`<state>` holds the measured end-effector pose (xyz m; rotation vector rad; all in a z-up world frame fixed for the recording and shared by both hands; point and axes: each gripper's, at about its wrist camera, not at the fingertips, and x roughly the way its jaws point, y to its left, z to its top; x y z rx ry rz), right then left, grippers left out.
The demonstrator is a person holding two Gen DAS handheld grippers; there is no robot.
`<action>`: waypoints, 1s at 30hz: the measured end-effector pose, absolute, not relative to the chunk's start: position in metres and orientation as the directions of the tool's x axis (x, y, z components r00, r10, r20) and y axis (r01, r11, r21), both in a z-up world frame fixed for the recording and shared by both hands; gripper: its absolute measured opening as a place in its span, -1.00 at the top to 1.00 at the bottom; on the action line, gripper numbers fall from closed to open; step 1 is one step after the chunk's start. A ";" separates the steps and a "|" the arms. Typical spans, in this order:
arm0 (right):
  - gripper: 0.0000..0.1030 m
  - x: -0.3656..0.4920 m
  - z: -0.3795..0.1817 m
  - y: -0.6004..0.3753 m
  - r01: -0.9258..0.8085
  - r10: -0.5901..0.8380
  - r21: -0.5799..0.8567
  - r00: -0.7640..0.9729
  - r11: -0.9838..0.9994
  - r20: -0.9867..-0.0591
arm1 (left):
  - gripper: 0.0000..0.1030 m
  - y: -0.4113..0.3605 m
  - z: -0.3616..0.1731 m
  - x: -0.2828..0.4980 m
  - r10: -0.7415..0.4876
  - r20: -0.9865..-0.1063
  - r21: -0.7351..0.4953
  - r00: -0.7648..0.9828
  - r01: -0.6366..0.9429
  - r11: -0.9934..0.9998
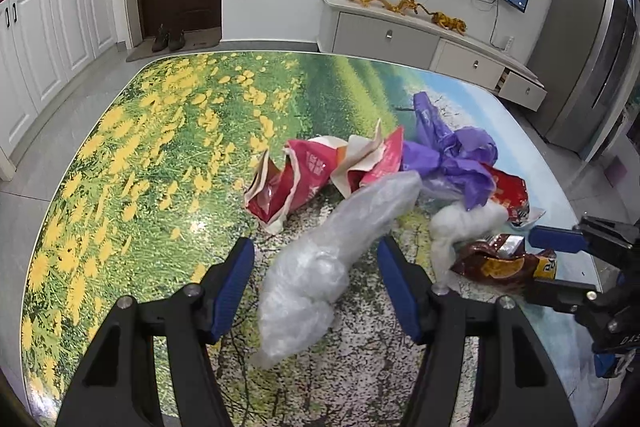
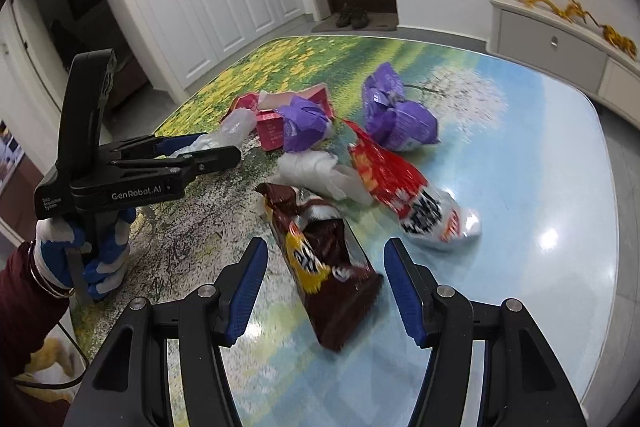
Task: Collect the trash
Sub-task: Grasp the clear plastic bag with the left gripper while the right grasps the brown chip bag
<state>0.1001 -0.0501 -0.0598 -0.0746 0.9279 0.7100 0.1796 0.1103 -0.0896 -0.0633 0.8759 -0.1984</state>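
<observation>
A heap of trash lies on the flower-print table (image 1: 132, 163). My left gripper (image 1: 315, 245) is open, its blue pads on either side of a crumpled clear plastic wrap (image 1: 320, 267) without pressing it. Behind the wrap lie a torn red-pink paper bag (image 1: 300, 179), a purple plastic bag (image 1: 452, 151), a red snack bag (image 1: 508, 195) and a white wad (image 1: 460, 223). My right gripper (image 2: 327, 245) is open over a brown snack bag (image 2: 328, 267) that lies between its fingers. Beyond it are the red snack bag (image 2: 388, 175), the purple bag (image 2: 400, 119) and the white wad (image 2: 316, 171).
Each gripper shows in the other's view: the right gripper (image 1: 534, 263) at the right edge, the left gripper (image 2: 218, 146) held by a gloved hand (image 2: 100, 255). A TV cabinet (image 1: 420, 39) stands behind the table, white cupboards (image 1: 52, 27) at the left, a fridge (image 1: 580, 47) at the right.
</observation>
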 end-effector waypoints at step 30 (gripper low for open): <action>0.53 -0.015 -0.027 -0.082 -0.500 0.524 0.272 0.478 0.822 -0.705 | 0.37 0.089 -0.057 0.044 -0.280 -0.689 -0.211 0.668 0.184 0.960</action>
